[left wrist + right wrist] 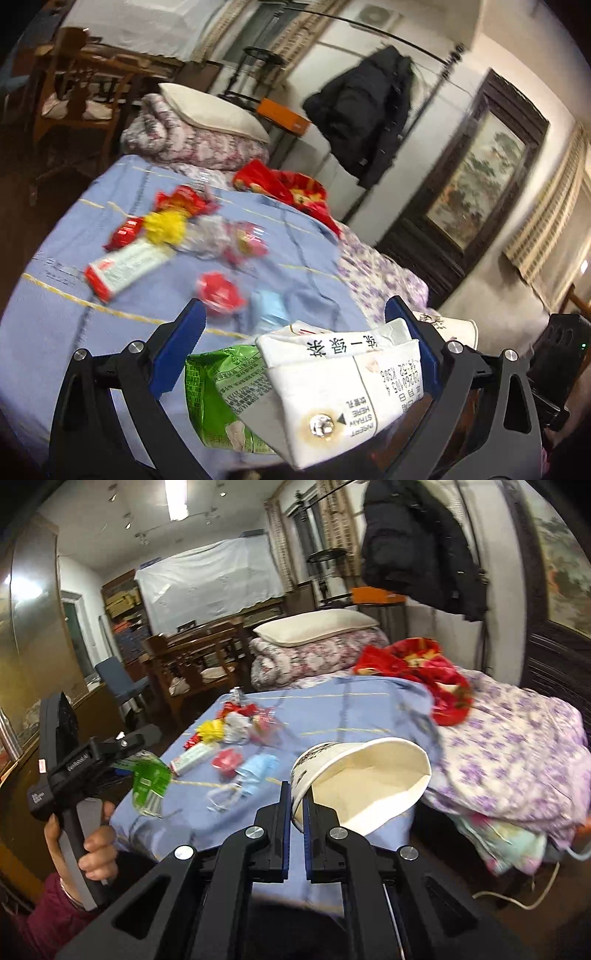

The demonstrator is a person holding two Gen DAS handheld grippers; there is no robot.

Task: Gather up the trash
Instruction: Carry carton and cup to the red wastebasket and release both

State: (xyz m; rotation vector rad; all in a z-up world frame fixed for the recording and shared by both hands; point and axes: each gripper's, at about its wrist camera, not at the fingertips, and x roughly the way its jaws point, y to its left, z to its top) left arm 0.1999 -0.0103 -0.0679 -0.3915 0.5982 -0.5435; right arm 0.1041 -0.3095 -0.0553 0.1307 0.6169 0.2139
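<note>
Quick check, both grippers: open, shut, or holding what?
Left gripper: closed on a white drink carton and a green wrapper.
Right gripper: shut on the rim of a paper cup.

A bed (351, 701) carries a blue checked sheet. At its far end, a cream pillow (314, 629) rests on a folded floral quilt (314, 657). A red blanket (424, 672) lies crumpled beside a purple-flowered cover (517, 746). A dark jacket (365, 110) hangs on the wall, next to a framed landscape painting (476, 181). Wooden chairs (192, 657) stand beyond the bed.
</note>
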